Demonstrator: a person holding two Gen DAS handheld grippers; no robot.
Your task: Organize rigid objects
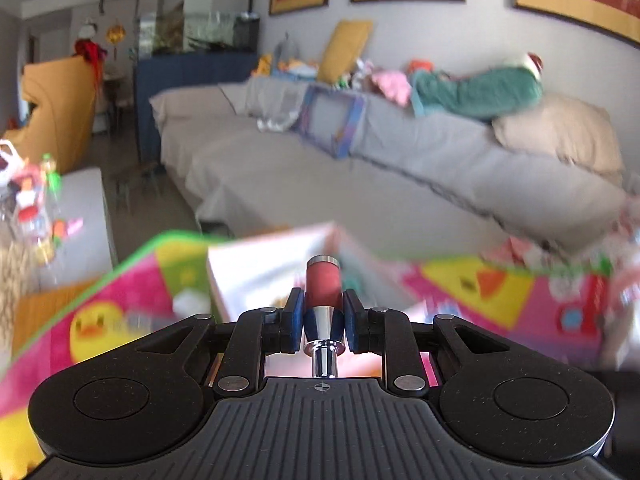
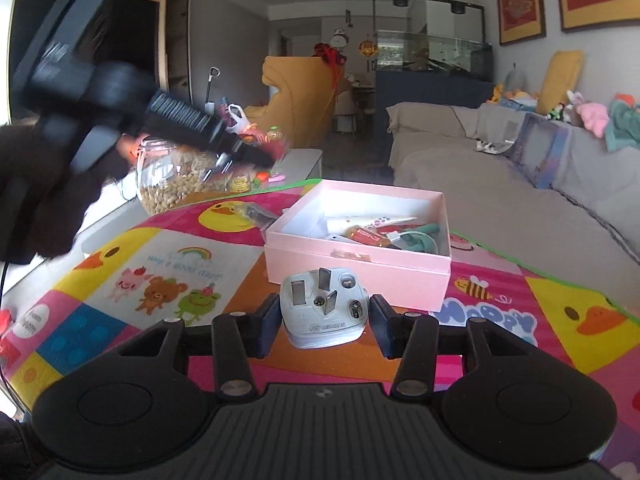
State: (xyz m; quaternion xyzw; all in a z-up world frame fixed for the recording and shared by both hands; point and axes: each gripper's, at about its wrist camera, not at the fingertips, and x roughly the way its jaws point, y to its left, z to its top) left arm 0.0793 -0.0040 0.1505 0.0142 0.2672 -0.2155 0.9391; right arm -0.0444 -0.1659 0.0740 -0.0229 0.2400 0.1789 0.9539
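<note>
Play mat (image 2: 168,280): colourful, covers table
Pink box (image 2: 360,258): open, centre of mat, far of plug, holds small items
Right gripper (image 2: 324,320): clamped on grey plug (image 2: 324,306), prongs up
Left gripper (image 1: 322,316): clamped on red-and-chrome cylinder (image 1: 322,288), upright, above mat

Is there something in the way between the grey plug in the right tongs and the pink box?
Nothing visible. The grey plug sits between the right tongs, and only bare play mat lies between it and the near wall of the open pink box. The box has no lid on it.
</note>
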